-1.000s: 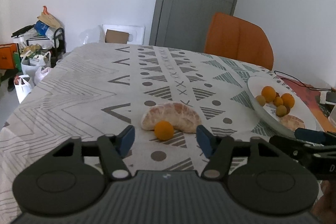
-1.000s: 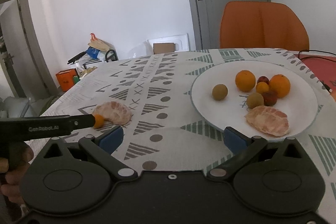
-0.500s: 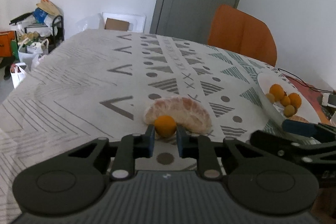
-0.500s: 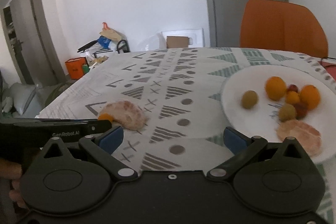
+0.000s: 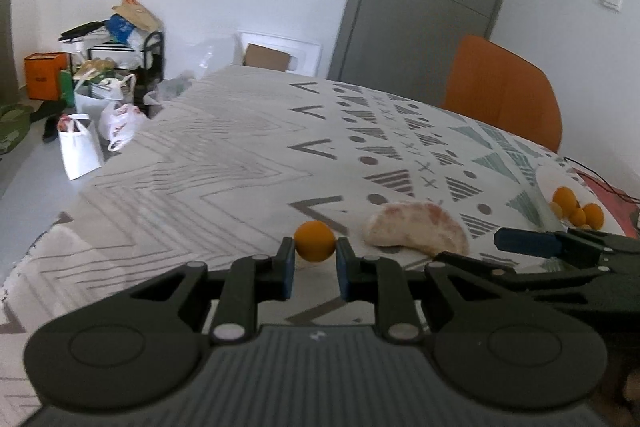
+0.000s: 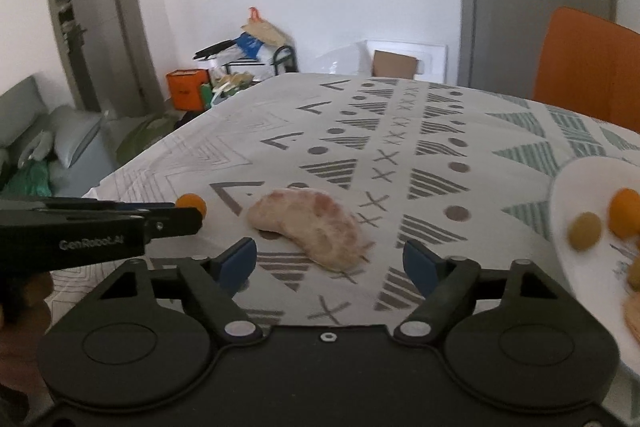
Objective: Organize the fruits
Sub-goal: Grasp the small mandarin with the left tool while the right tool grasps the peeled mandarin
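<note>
Right tool (image 6: 330, 261) closing, peeled citrus half (image 6: 310, 227) ahead between fingers, untouched; left tool (image 6: 188, 213) grips small orange (image 6: 191, 203); plate (image 6: 576, 267) at counter's right edge.

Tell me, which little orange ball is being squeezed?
The small orange fruit clamped in the left gripper, beside the peeled pomelo piece. The other orange fruits all sit loose on the white plate, untouched.

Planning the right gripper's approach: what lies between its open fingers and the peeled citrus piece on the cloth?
Only bare patterned tablecloth, in the right wrist view. The peeled citrus piece lies just ahead of the closing right gripper, untouched.
</note>
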